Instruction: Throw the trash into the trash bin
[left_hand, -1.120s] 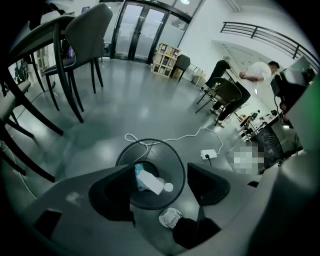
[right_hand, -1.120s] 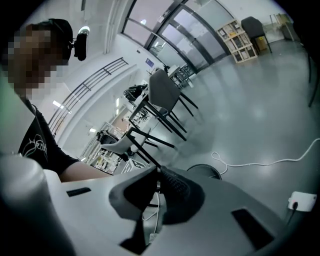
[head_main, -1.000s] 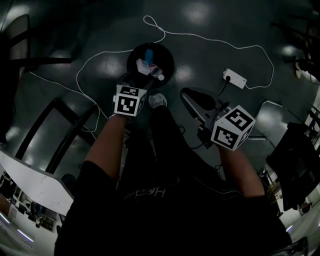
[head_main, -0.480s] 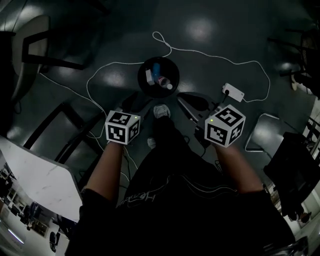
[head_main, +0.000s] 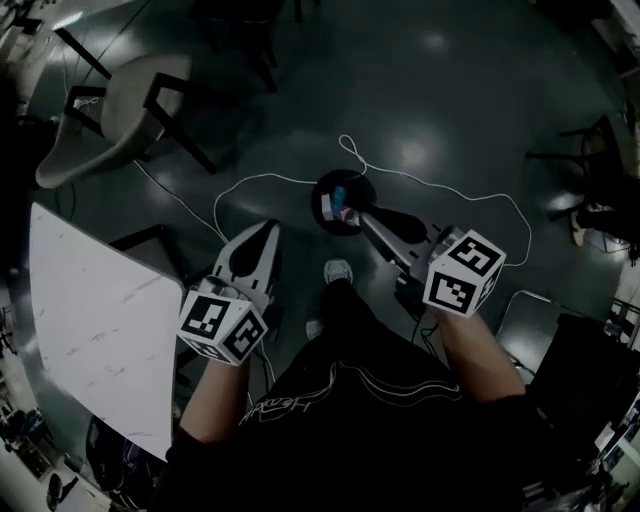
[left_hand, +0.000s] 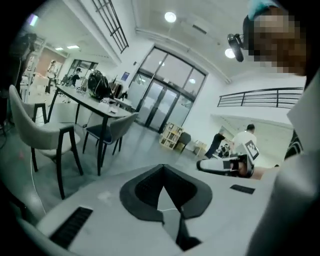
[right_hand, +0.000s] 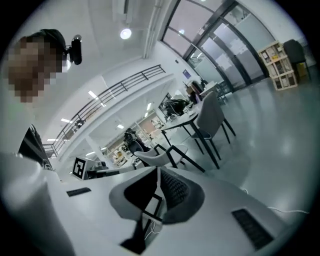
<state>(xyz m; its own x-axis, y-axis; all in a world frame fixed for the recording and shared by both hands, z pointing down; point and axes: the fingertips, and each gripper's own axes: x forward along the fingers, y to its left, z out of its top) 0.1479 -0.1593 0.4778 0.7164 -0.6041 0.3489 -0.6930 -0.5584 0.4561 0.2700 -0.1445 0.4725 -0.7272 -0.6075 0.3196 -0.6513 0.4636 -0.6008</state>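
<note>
Trash (head_main: 330, 206) lies down in the trash bin (head_main: 352, 182) on the floor, mid-frame. Left to right now: left tongs (head_main: 266, 235) clenched on nothing, right tongs (head_main: 368, 214) clenched and empty too, both held up clear of the bin. The drop looks done. The next move calls for spotting another piece, if any remains.

Head view: steeply down at floor (head_main: 450, 100). Gripper views: near level, sharing chair (left_hand: 42, 132).

The trash bin (head_main: 324, 188) is sitting on the floor (head_main: 450, 100) ahead of the person's shoe (head_main: 338, 271), holding trash (head_main: 336, 204), with a cable (head_main: 440, 187) looping behind it, the desk (head_main: 95, 320) lying left and a chair (head_main: 125, 105) standing beyond.
</note>
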